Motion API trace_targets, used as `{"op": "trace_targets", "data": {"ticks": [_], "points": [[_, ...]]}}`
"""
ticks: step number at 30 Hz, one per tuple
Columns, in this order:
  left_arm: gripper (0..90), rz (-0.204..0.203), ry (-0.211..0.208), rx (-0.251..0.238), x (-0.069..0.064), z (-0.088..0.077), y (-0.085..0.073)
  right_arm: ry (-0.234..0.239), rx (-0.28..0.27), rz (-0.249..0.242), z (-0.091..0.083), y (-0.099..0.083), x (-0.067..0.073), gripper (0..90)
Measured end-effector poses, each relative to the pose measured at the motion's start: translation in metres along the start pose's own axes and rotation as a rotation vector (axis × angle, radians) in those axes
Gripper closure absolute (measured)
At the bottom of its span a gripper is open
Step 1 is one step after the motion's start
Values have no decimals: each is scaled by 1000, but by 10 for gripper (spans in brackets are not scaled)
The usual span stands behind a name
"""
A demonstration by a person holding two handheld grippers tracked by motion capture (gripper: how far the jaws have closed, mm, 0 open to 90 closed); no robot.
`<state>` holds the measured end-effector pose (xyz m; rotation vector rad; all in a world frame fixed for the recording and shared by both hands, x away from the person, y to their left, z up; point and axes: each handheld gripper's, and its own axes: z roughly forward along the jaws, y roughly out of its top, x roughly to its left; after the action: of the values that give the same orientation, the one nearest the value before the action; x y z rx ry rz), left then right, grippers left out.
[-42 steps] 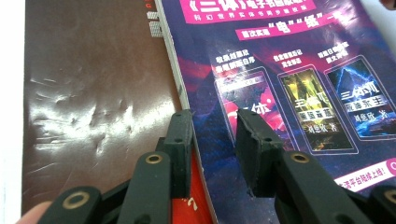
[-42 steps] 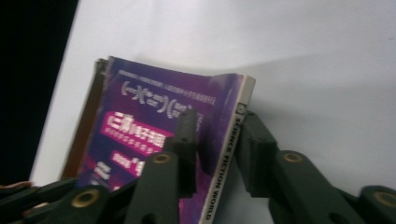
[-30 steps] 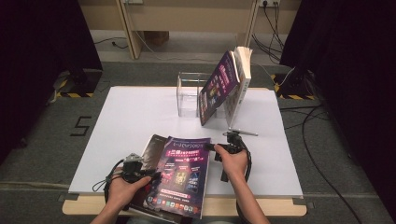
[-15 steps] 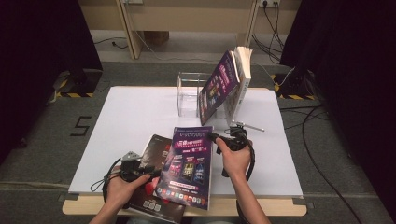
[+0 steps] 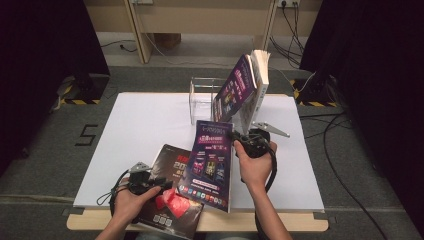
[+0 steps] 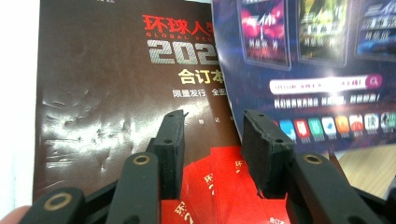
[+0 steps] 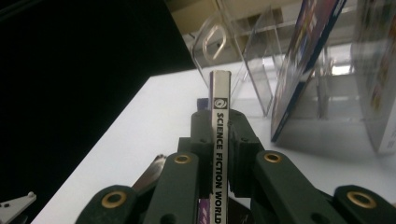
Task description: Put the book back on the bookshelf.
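Parted jaws over brown magazine (image 6: 116, 93)

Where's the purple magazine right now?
In the high view the purple magazine is near the table's front centre, tilted up by its spine in the right gripper, overlapping the brown magazine to its left, short of the clear rack.

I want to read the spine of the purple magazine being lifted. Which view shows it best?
The right gripper view: the purple magazine's spine stands edge-on between the right tool's jaws, its lettering legible. The high view shows the front cover raised off the table; the left gripper view shows the cover's lower part.
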<state>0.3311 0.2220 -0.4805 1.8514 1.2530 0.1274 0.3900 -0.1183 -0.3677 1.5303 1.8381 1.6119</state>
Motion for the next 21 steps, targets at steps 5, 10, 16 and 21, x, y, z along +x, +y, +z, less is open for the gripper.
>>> {"op": "trace_targets", "data": {"ticks": [5,10,16,21], "points": [[590,-2,-2,-4,0,0,0,-18,-57,-31,-7,8,5,835],[588,-3,-7,-8,1,0,0,-39,-107,-49,-13,17,7,835],[587,-5,-4,-16,1,-1,0,-57,-154,-73,-16,28,10,835],[585,-7,-5,-14,2,-1,1,-71,-181,-69,-17,37,12,835]]}}
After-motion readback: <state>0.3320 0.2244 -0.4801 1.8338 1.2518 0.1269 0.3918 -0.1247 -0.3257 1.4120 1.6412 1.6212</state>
